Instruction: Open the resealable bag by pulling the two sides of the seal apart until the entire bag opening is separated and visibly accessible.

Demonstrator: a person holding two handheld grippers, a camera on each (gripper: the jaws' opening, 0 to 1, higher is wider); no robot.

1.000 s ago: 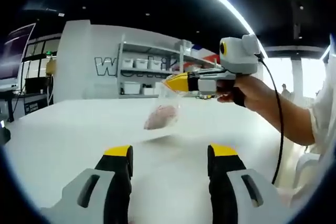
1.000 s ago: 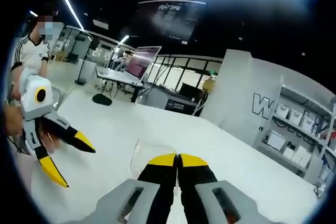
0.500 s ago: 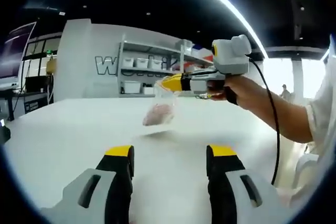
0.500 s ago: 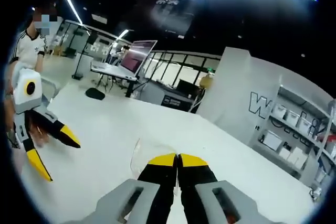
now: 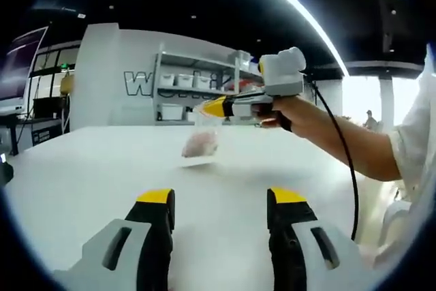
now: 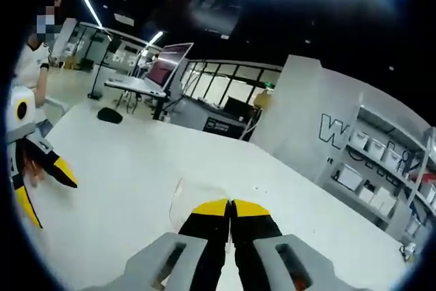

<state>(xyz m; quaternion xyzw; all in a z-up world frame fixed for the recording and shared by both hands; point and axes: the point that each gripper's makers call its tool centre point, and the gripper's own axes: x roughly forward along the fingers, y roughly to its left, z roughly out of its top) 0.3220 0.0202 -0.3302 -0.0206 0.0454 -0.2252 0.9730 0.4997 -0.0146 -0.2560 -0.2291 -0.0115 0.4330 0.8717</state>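
Resealable bag [image 5: 201, 142] is hanging clear above the white table [image 5: 82, 175] in the left gripper view, a transparent pouch with a pinkish lump sitting in its lower part. Its top edge is being pinched by the right gripper [image 5: 206, 108], whose yellow-tipped jaws are pressed together on the plastic there. From the right gripper view the same clamp is showing close up: the right gripper [image 6: 230, 205] is lying with its two yellow tips touching, and a curl of clear bag film [image 6: 182, 194] is sticking out just to the left of them (the contents are hidden below the jaws in this view). Whether the seal is parted at all is hard to say, since the film is faint against the table.

A person's hand [image 5: 291, 108] is gripping the handle behind the right gripper, with a black cable [image 5: 346, 168] trailing down from it past a white sleeve [image 5: 415, 148].

The left gripper [image 5: 219, 199] is sitting low in its own view with its jaws spread wide, nothing between them, well apart from the bag. In the right gripper view it is appearing at the left edge [image 6: 41, 182], its yellow tips splayed, above the table.

Behind the table, a white wall with dark lettering [image 5: 143, 83] and shelves of white bins [image 5: 184, 93] are standing, and a laptop [image 6: 163, 69] is resting on a desk further off.
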